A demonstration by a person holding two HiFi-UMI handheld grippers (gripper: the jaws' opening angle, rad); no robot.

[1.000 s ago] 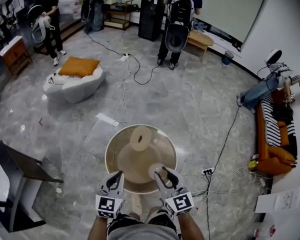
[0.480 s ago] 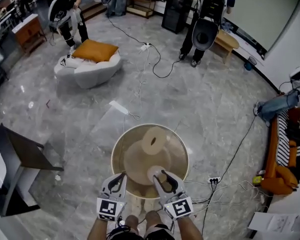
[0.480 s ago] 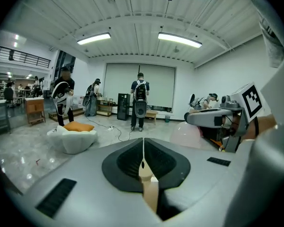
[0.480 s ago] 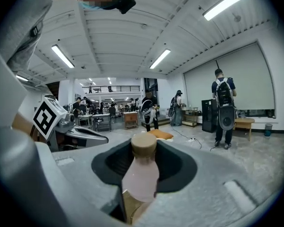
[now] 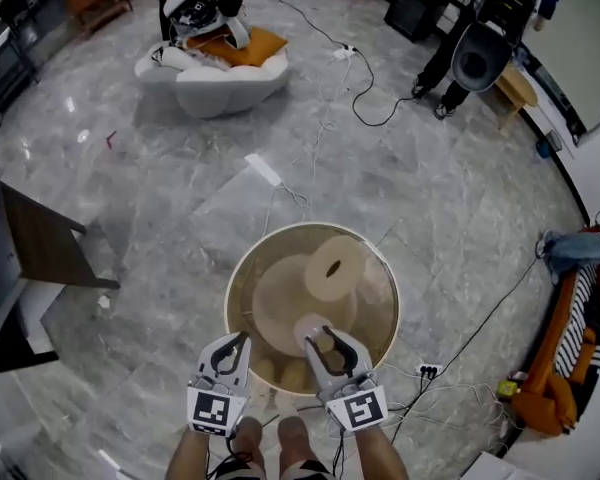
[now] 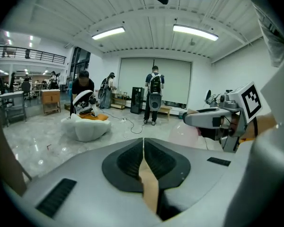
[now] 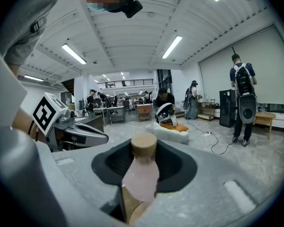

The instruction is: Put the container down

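**Container held in right tongs above the round table, not yet set down**

The container (image 7: 141, 176) is a pale pink, translucent bottle with a tan cap (image 7: 144, 145). It stands upright between the jaws of the right gripper (image 5: 327, 346), which are closed on its body below the cap. In the head view it sits over the near part of the round table (image 5: 390, 303), just inside the rim. No view shows whether its base touches the top.

Recommended handling, as a judgement:
- Keep the bottle upright and lower it straight until the base bears on the table.
- Release only then, and draw the jaws back level so they do not catch the cap.
- Choose a spot further in from the edge, and clear of the pale cylinder (image 5: 335, 268) standing near the table's middle.

The left gripper (image 5: 232, 352) hangs beside the table's near edge. Its jaws are pressed together and it carries nothing, so it plays no part in this step.

Contents: the bottle's wall is cloudy, and no fill level or contents can be made out. The cylinder shows only a flat, light top, and whether it is a vessel cannot be told.
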